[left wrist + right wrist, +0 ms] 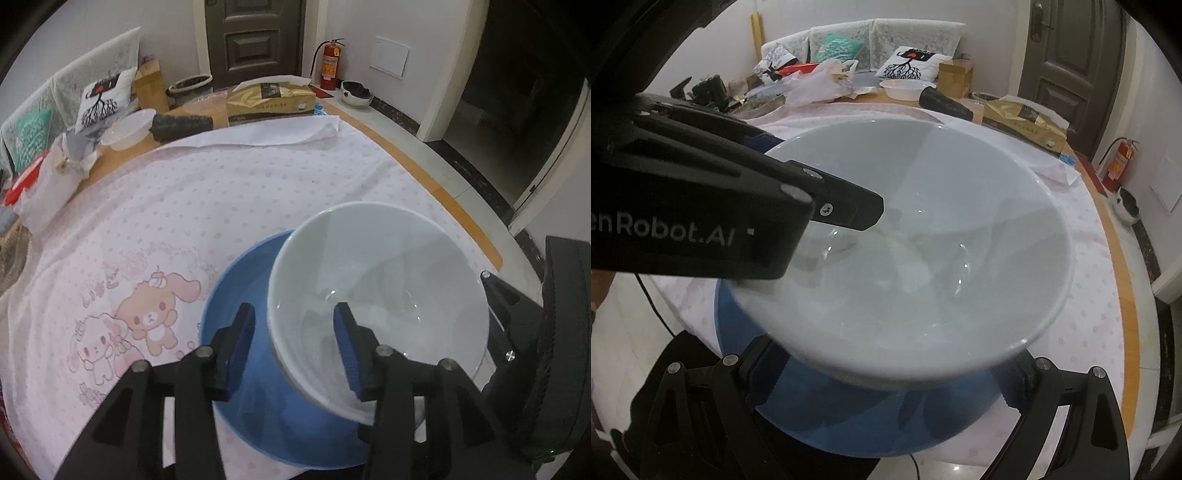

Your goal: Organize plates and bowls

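We see the left gripper fingers spread astride the white bowl rim, bowl tilted over the blue bowl, right gripper state unclear.

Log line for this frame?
white bowl tilted over blue bowl | left gripper open, straddling white rim | right gripper cannot tell

A round wooden counter fills most of the left wrist view, its bare rim curving down the right side. A pale pink dotted cloth with cartoon animals at lower left covers most of it. A blue bowl rests on the cloth at lower centre. Along the far edge, at the top of the frame, lie a gold tissue box, a dark roll, a clear plastic bowl and a plastic bag.
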The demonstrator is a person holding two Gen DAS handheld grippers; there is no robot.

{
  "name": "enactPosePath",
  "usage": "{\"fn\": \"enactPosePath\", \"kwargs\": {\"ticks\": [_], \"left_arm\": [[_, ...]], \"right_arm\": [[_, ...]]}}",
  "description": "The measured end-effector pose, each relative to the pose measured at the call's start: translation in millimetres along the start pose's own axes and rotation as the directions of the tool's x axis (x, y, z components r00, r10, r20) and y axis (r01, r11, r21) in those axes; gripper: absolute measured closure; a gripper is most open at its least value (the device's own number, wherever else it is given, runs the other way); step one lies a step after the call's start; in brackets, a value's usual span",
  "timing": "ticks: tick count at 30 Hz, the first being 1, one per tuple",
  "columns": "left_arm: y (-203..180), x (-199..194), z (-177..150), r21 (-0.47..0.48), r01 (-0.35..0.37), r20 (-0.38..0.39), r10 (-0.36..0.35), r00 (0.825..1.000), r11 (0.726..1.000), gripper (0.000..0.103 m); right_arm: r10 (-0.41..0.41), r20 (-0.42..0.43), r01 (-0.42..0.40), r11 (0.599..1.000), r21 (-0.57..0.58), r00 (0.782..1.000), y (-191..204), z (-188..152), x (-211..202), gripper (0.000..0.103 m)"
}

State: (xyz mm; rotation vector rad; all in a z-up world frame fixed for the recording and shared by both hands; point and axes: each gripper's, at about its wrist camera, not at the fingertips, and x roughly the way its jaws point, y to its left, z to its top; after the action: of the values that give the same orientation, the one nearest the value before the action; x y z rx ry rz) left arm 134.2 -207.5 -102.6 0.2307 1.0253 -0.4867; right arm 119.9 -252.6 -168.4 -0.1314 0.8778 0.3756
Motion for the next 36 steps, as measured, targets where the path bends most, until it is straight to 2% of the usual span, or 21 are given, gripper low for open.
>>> {"fn": "enactPosePath", "kwargs": {"ticks": [5,8,12,14,17,20,24,28,30,31,32,36], "left_arm": [[-0.9,-8.6,-2.9,0.014,-0.022,0.036,0.021,0.999,1.0,0.047],[-0.1,-14.1,-6.9,0.02,-0.041,0.055,0.04,0.998,0.999,0.042],[2.9,-22.3,-10.4,0.006,-0.026,0.08,0.026,0.996,1.0,0.038],[3.1,-28.2,-12.7,0.007,-0.03,0.099,0.029,0.995,1.0,0.031],[4.2,-35.1,-15.2,0.001,-0.036,0.123,0.035,0.992,0.999,0.027],[8.9,-44.5,-17.7,-0.034,-0.039,0.146,0.043,0.988,0.999,0.018],[14.0,-57.2,-22.2,-0.073,-0.019,0.175,0.031,0.984,0.997,0.017],[19.2,-68.3,-27.6,-0.11,-0.016,0.196,0.038,0.98,0.994,0.016],[22.8,-75.5,-30.9,-0.129,-0.016,0.215,0.043,0.976,0.991,0.015],[24.9,-78.6,-32.6,-0.139,-0.016,0.225,0.047,0.973,0.99,0.01],[27.4,-83.2,-34.9,-0.154,-0.021,0.24,0.058,0.969,0.988,0.0],[33.7,-100.4,-44.0,-0.198,-0.04,0.303,0.1,0.948,0.979,0.0]], "right_arm": [[0.001,0.029,-0.001,1.0,0.0,1.0,-2.2,-2.6,-13.4,0.01],[0.008,0.04,-0.009,1.0,0.011,0.999,-6.0,-5.2,-22.1,0.01],[0.01,0.051,-0.011,1.0,0.014,0.999,-9.7,-8.0,-33.3,0.01],[0.004,0.063,-0.005,1.0,0.014,0.998,-10.8,-8.6,-40.1,0.01],[-0.001,0.088,0.0,1.0,0.012,0.996,-12.1,-8.8,-52.3,0.01],[-0.002,0.119,-0.001,1.0,0.02,0.993,-13.8,-7.9,-64.3,0.009],[-0.008,0.165,0.001,0.999,0.045,0.986,-18.5,-6.5,-78.9,0.009],[-0.011,0.208,-0.005,0.997,0.08,0.978,-23.7,-5.3,-91.6,0.002],[-0.021,0.234,-0.001,0.996,0.093,0.972,-25.7,-4.4,-98.1,0.001],[-0.024,0.246,0.001,0.995,0.096,0.969,-26.3,-3.7,-101.1,0.001],[-0.03,0.259,0.005,0.995,0.097,0.965,-27.2,-2.9,-104.6,0.001],[-0.051,0.307,0.023,0.995,0.097,0.95,-25.2,-0.7,-116.6,0.001]]}}
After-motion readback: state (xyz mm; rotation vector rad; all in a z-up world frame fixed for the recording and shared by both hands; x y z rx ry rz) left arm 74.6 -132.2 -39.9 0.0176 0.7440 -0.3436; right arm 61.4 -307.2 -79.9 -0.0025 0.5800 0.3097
